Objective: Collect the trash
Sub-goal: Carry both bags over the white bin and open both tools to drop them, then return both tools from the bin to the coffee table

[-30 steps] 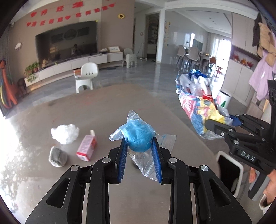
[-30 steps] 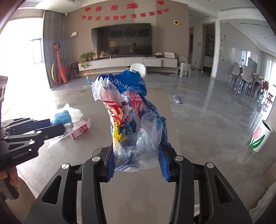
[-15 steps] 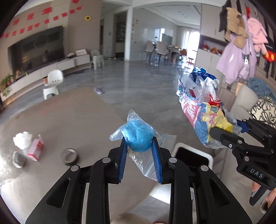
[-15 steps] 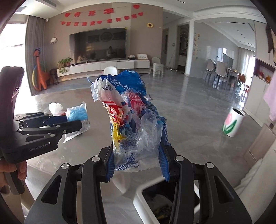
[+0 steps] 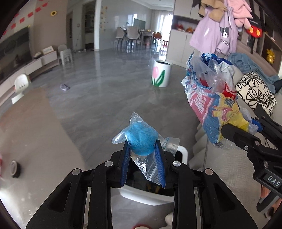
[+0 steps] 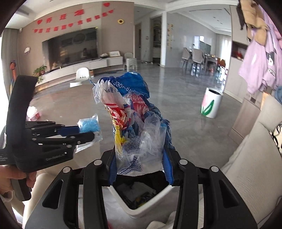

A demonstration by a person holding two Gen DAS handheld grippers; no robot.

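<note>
The left tool [image 5: 142, 149] is squeezing a clear bag with a blue lump [image 5: 142, 139] inside. The right tool [image 6: 140, 158] is squeezing a bunch of crinkly wrappers [image 6: 134, 121]. Both hang up in the air over a white bin [image 6: 141, 202] on the floor

We are in the living room of a home. A large television [image 6: 70, 46] fills the wall above a long low white cabinet [image 6: 84, 67], with red paper hearts and characters [image 6: 70, 16] strung overhead. Beyond a polished grey floor [image 5: 109, 91] stands a dining table with padded chairs [image 6: 199, 59]. Clothes hang on a rack [image 5: 220, 30] beside a pale sofa [image 6: 252, 165] with a flower-patterned cushion [image 5: 255, 91], and a tulip-painted bin [image 5: 161, 75] sits on the floor.
</note>
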